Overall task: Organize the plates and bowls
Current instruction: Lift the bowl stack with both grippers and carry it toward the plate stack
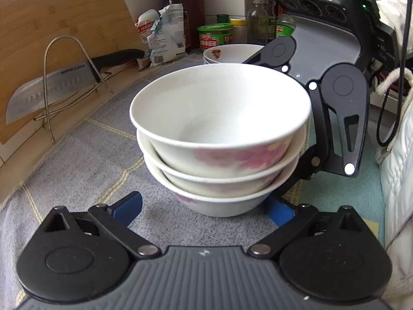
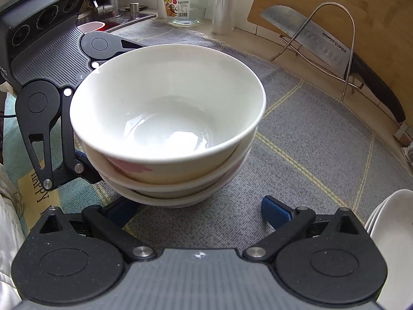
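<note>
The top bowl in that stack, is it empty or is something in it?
Empty. The top bowl shows only its bare, glossy white inside down to the bottom, with light glinting off it; no food or water is visible.

Glossy ceramic bowls (image 2: 167, 118) on a rough woven cloth (image 2: 309, 155).

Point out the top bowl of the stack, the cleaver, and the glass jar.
top bowl (image 1: 219, 108), left wrist view, on its inner wall.
cleaver (image 2: 304, 36), right wrist view, on the blade.
glass jar (image 2: 184, 2), right wrist view, on its labelled body.
</note>
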`<state>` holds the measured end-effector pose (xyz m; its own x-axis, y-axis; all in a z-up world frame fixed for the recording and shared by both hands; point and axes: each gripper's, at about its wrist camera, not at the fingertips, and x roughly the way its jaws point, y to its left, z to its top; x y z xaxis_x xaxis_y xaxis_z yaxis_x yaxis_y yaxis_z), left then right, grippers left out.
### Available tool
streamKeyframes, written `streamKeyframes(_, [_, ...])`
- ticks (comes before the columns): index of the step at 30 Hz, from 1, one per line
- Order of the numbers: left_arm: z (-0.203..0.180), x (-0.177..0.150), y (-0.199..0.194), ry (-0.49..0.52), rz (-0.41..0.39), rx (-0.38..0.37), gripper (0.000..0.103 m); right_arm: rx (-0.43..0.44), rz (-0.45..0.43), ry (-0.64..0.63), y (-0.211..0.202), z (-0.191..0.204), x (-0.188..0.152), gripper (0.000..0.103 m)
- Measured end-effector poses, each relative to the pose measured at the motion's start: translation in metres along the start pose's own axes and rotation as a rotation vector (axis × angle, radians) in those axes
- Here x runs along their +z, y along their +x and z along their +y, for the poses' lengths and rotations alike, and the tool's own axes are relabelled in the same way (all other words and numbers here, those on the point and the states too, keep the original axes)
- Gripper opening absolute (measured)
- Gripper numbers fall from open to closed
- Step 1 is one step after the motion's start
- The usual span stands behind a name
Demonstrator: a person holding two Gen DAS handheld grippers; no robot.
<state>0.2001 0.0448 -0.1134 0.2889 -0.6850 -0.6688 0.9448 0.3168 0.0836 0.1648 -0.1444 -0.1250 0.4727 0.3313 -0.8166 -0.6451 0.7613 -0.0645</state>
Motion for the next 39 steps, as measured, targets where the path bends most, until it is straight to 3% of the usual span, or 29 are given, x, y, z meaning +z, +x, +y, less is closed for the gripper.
streamKeyframes(10, [0.001,0.004,-0.003,0.123,-0.009,-0.066,0.089,-0.044,0.011,-0.118,-0.005,0.011,0.008,0.103])
streamKeyframes(15, [0.004,0.005,-0.003,0.147,-0.01,-0.111,0.088,-0.013,0.007,-0.161,-0.012,0.012,0.013,0.102])
streamKeyframes(22, [0.009,0.006,-0.002,0.137,-0.005,-0.169,0.082,0.03,0.03,-0.196,-0.015,0.016,0.018,0.086])
streamKeyframes(39, [0.009,0.009,0.001,0.17,0.007,-0.172,0.084,0.021,0.049,-0.204,-0.014,0.019,0.023,0.084])
